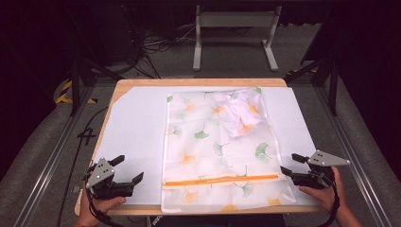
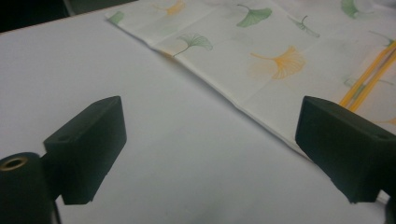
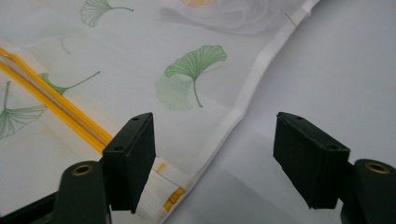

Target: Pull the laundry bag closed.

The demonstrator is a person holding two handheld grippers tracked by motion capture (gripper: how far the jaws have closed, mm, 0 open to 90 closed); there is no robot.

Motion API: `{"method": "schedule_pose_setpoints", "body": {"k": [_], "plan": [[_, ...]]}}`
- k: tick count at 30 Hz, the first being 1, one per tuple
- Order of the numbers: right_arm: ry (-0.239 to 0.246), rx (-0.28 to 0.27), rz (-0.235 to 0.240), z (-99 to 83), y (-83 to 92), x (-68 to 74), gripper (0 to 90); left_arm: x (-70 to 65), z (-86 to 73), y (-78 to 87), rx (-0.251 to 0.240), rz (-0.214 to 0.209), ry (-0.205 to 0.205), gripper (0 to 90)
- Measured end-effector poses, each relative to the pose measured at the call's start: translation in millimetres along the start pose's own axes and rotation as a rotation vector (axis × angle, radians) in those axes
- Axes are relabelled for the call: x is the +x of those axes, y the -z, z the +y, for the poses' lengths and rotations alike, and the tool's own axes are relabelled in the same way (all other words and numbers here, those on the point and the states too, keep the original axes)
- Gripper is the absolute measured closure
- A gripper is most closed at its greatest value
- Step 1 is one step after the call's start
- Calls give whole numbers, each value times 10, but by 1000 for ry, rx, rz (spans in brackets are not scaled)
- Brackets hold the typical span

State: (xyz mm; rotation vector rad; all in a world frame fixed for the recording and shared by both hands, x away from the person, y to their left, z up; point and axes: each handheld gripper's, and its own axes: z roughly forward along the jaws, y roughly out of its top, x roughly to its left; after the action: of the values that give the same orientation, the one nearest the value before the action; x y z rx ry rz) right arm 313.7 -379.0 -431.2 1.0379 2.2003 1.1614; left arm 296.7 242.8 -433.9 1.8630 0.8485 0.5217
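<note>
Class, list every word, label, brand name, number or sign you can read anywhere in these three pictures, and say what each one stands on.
None: no readable text in any view.
The mesh bag bears only printed green and orange leaves, no letters.
Its orange zipper shows no brand.
The white sheet under it is blank.
The left gripper and right gripper show no marking.
The yellow-and-black tape on the floor is stripes, not writing.
</note>
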Motion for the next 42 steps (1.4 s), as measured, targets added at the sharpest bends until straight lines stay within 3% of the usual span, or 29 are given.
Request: {"method": "schedule_pose_setpoints", "body": {"k": [5, 10, 14, 18, 21, 24, 25, 26, 29, 31, 38, 42], "plan": [[8, -22, 51, 32, -6, 15, 272, -70, -23, -25, 45, -18, -49, 237], [22, -40, 82, 139, -48, 61, 258, -137, -46, 8, 64, -37, -65, 325], [62, -36, 91, 231, -91, 146, 246, -197, -49, 33, 74, -65, -78, 424], [89, -27, 131, 355, -173, 237, 263, -293, -50, 26, 95, -99, -119, 580], [108, -32, 193, 490, -256, 336, 280, -348, -51, 8, 130, -140, -162, 740], [149, -22, 248, 666, -383, 512, 349, -400, -47, -16, 150, -192, -179, 892], [163, -22, 272, 725, -425, 575, 398, -423, -40, -28, 159, -200, -191, 900], [163, -22, 272, 725, -425, 575, 398, -423, -40, -28, 159, -200, -191, 900], [241, -15, 317, 932, -606, 849, 539, -512, -26, -92, 182, -229, -211, 900], [267, -5, 352, 1048, -730, 1003, 560, -560, -22, -136, 196, -244, -221, 900], [302, 64, 465, 1387, -1251, 1508, 625, -729, -37, -275, 242, -304, -268, 900], [338, 83, 535, 1481, -1515, 1778, 703, -778, -54, -352, 277, -301, -305, 899]]}}
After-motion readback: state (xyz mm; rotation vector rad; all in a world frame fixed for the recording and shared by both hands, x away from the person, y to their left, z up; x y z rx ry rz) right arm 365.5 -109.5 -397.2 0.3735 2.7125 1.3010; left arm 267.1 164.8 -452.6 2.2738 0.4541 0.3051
